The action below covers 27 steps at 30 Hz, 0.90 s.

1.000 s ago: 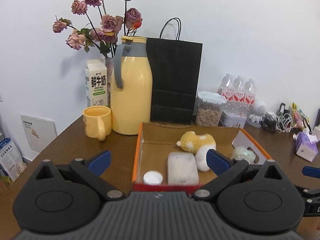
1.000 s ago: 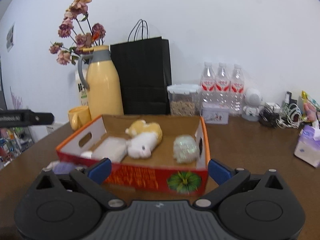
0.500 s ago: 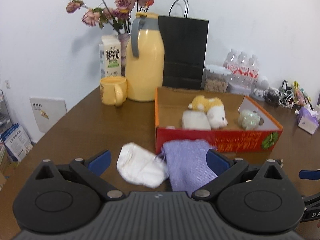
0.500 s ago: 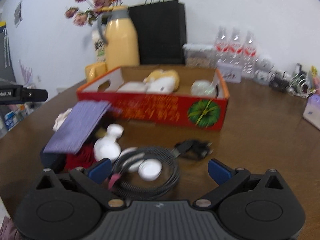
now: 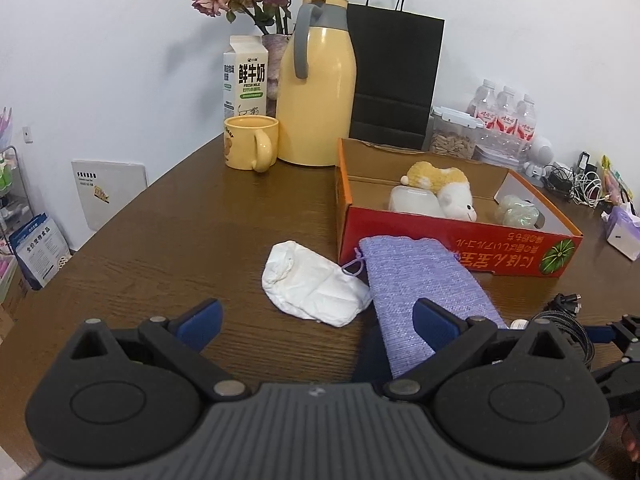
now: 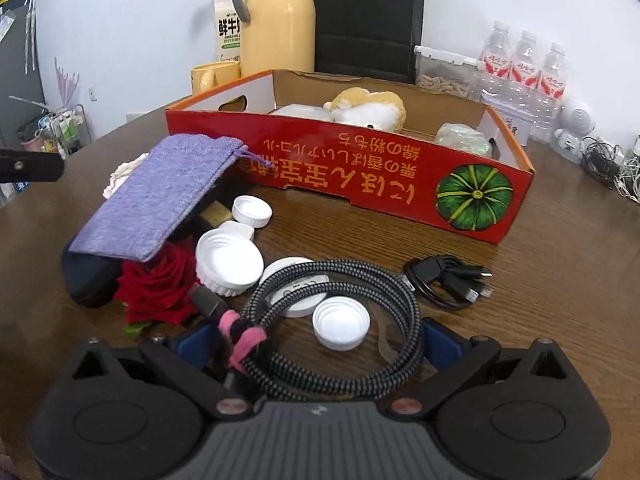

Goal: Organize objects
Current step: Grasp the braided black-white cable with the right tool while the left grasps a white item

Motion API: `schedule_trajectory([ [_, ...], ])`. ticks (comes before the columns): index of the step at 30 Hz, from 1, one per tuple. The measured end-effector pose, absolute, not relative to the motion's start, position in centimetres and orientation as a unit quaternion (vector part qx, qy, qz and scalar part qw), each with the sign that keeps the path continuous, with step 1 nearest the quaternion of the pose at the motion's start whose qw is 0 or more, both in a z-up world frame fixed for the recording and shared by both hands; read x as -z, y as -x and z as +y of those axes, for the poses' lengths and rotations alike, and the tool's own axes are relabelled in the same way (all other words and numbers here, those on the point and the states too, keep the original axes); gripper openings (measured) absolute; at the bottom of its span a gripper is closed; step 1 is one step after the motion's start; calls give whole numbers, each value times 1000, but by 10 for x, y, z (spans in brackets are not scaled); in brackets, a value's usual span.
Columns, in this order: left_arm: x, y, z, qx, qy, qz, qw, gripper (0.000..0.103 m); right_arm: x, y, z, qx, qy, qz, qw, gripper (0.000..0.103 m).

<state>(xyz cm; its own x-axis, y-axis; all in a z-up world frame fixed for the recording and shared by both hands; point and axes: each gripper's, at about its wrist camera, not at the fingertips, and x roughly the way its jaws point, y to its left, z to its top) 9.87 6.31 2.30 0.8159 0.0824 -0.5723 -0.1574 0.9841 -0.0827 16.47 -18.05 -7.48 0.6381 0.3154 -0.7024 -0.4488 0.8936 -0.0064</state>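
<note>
A red cardboard box (image 5: 460,240) (image 6: 360,164) holds a plush toy (image 5: 444,188), a white block and a pale green bundle. In front of it lie a purple pouch (image 5: 420,280) (image 6: 160,200), a white cloth (image 5: 312,284), a red rose (image 6: 156,284), several white lids (image 6: 228,260), a coiled braided cable (image 6: 340,320) and a black cable (image 6: 448,280). My left gripper (image 5: 316,322) is open and empty, just short of the cloth and pouch. My right gripper (image 6: 316,340) is open, its fingers either side of the braided cable coil and a lid.
A yellow jug (image 5: 316,92), yellow mug (image 5: 252,144), milk carton (image 5: 245,76), flower vase and black paper bag (image 5: 394,80) stand behind the box. A food jar, water bottles (image 6: 524,68), tangled chargers and a tissue pack (image 5: 624,232) lie to the right.
Both grippers have pulled back from the box and dropped lower. The pouch, cloth, lids, rose and cables have come into view in front of them.
</note>
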Motion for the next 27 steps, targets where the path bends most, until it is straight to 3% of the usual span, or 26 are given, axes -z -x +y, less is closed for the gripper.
schedule_trajectory([
  [4,-20,-98,65,-65,65,301,949,103,74,-168,-182,-222,88,361,902,102],
  [6,-19,-99,65,-64,66,304,948,103,72,-165,-184,-225,83,351,905,94],
  [21,-19,-112,13,53,47,293,953,103,62,-140,-202,-267,87,292,914,93],
  [27,-19,-134,-3,133,99,313,935,71,54,-129,-208,-309,89,262,910,93],
])
